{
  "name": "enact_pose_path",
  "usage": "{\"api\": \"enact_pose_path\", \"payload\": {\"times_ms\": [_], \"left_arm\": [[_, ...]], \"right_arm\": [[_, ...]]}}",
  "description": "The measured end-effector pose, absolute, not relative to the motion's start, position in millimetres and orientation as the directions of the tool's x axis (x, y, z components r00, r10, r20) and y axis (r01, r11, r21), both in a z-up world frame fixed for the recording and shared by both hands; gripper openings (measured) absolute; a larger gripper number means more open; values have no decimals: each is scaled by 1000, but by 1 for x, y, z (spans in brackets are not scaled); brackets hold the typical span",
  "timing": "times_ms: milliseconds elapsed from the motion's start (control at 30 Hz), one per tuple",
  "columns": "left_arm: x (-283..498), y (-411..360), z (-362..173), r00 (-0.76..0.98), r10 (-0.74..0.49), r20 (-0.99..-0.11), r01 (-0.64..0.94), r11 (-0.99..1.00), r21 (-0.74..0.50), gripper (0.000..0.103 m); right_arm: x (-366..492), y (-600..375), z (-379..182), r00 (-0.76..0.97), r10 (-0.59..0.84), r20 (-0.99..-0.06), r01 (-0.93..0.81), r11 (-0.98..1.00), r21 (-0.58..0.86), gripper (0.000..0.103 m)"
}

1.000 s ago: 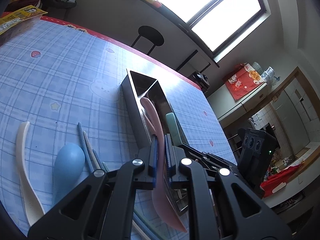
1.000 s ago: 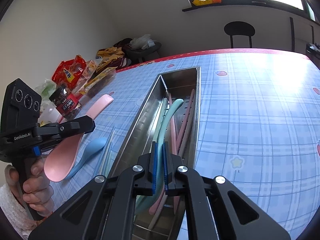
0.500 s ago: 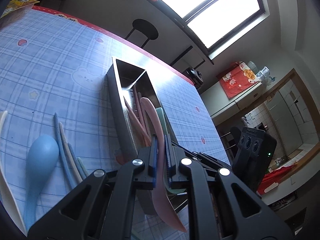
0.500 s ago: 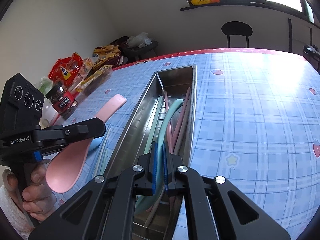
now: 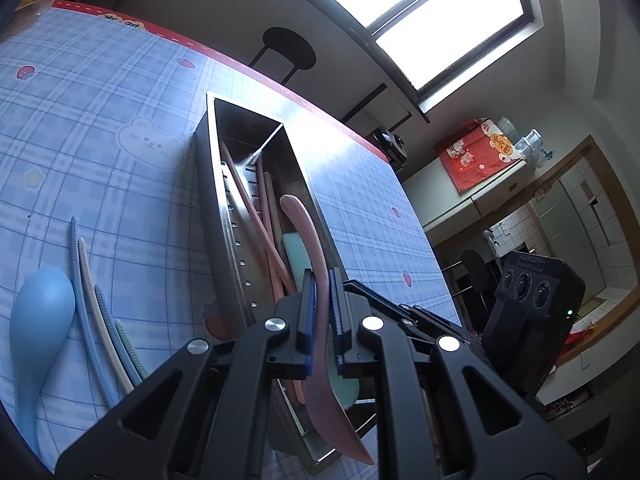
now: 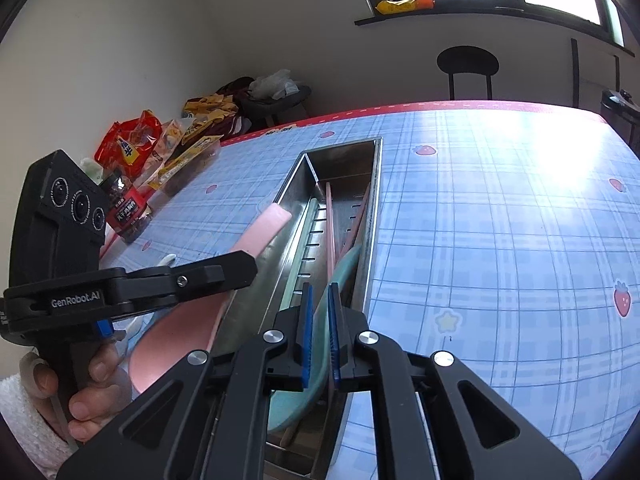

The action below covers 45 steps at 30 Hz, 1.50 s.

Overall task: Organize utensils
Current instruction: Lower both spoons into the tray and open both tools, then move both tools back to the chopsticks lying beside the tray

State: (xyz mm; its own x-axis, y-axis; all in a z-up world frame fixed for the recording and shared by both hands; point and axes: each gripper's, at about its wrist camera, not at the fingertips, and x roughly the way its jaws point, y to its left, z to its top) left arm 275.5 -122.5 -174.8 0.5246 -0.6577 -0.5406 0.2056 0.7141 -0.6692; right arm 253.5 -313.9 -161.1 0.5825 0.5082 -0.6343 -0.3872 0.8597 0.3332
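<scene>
A long steel utensil tray (image 5: 208, 184) (image 6: 370, 240) lies on the blue plaid table, holding pink chopsticks (image 5: 256, 220) and a teal spoon (image 5: 298, 252). My left gripper (image 5: 320, 316) is shut on a pink spoon (image 5: 308, 232), held over the tray's near end with the handle pointing along the tray. In the right wrist view the left gripper (image 6: 224, 272) holds that pink spoon (image 6: 260, 232) just left of the tray wall. My right gripper (image 6: 320, 324) is shut on the teal spoon (image 6: 320, 320), which lies in the tray.
A blue spoon (image 5: 40, 320) and several loose chopsticks (image 5: 88, 280) lie on the table left of the tray. Snack bags (image 6: 132, 148) and a jar (image 6: 128, 208) stand at the table's far left. A black stool (image 6: 468, 64) stands beyond the far edge.
My left gripper has carried the pink spoon rightward from above the table to over the tray's near end. The right gripper has stayed shut on the teal spoon in the tray.
</scene>
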Motion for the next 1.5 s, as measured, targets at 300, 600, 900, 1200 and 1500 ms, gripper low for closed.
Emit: {"api": "enact_pose_path", "payload": {"times_ms": [300, 600, 900, 1200, 1500], "left_arm": [[288, -147, -181, 497, -663, -561, 224, 722, -655, 11], [292, -154, -184, 500, -635, -589, 216, 750, -626, 13], [272, -122, -139, 611, -546, -573, 247, 820, -517, 59], [211, -44, -79, 784, -290, -548, 164, 949, -269, 97], [146, 20, -71, 838, -79, -540, 68, 997, -41, 97]], "right_arm": [[249, -343, -143, 668, 476, -571, -313, 877, 365, 38], [248, -354, -141, 683, 473, -557, -286, 875, 392, 40], [246, -348, -142, 685, 476, -552, -296, 874, 386, 68], [226, -324, -127, 731, 411, -545, -303, 911, 281, 97], [179, -317, -116, 781, 355, -514, -257, 933, 253, 97]]}}
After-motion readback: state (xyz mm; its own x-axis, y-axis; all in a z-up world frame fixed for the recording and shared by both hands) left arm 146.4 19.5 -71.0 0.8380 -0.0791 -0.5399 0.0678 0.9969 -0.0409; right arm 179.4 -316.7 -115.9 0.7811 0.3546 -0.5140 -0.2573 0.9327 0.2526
